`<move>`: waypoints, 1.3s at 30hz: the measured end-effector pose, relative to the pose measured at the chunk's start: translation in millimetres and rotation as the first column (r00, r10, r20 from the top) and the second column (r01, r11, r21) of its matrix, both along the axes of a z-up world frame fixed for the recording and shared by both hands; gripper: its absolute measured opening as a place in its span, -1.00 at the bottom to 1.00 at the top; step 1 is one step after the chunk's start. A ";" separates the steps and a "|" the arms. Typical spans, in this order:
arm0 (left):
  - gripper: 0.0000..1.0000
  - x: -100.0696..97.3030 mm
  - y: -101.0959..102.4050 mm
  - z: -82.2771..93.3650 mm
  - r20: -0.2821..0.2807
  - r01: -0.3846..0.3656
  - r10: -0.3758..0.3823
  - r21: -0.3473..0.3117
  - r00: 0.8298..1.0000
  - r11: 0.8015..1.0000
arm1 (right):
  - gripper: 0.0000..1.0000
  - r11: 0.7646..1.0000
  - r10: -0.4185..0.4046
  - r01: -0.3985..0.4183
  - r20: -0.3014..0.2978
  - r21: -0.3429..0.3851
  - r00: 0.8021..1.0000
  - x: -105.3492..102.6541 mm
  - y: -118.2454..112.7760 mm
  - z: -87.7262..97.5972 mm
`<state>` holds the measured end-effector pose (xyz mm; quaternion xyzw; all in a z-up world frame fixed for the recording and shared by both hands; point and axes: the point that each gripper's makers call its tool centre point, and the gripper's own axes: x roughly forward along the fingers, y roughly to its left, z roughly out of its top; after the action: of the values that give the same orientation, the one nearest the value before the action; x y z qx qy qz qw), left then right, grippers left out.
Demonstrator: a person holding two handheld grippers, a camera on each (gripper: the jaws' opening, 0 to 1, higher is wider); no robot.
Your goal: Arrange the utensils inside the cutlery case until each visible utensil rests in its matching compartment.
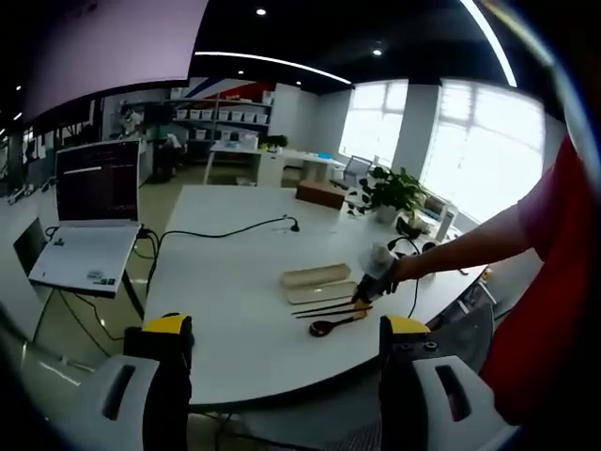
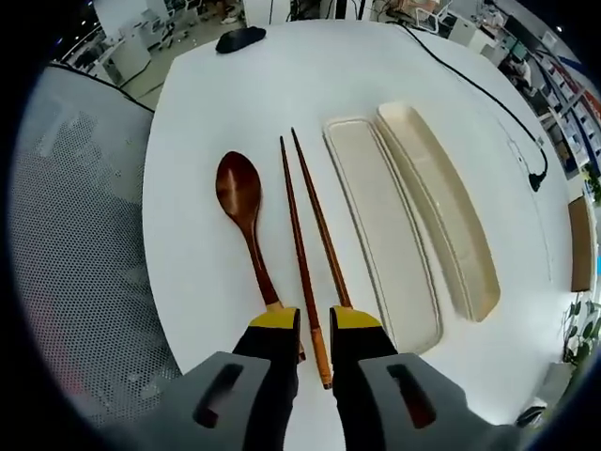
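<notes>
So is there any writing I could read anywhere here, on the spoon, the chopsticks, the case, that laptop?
None can be read.
Laptop screen: lines of text, too small and blurred to read.
Spoon, chopsticks, cutlery case and its lid: plain, no marks.
Left claw and right claw: yellow tips, no lettering.

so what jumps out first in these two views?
In the right gripper view, the brown wooden spoon and two chopsticks lie side by side on the white table, left of the cream cutlery case and its lid. The right gripper sits over the near chopstick ends, its jaws flanking one. In the left gripper view, the left gripper hangs back, open.
</notes>
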<state>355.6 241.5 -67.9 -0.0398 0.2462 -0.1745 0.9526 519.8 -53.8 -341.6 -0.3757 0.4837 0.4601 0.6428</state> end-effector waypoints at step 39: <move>0.67 8.2 -3.0 -3.7 -0.013 0.015 -0.015 0.003 1.000 1.000 | -0.98 0.993 0.100 -0.100 -0.006 -0.062 0.995 -0.6 5.0 -24.2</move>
<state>363.8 238.6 -71.7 -0.0375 0.2530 -0.1811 0.9496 519.2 -48.8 -365.8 -0.4185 0.4794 0.4770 0.6062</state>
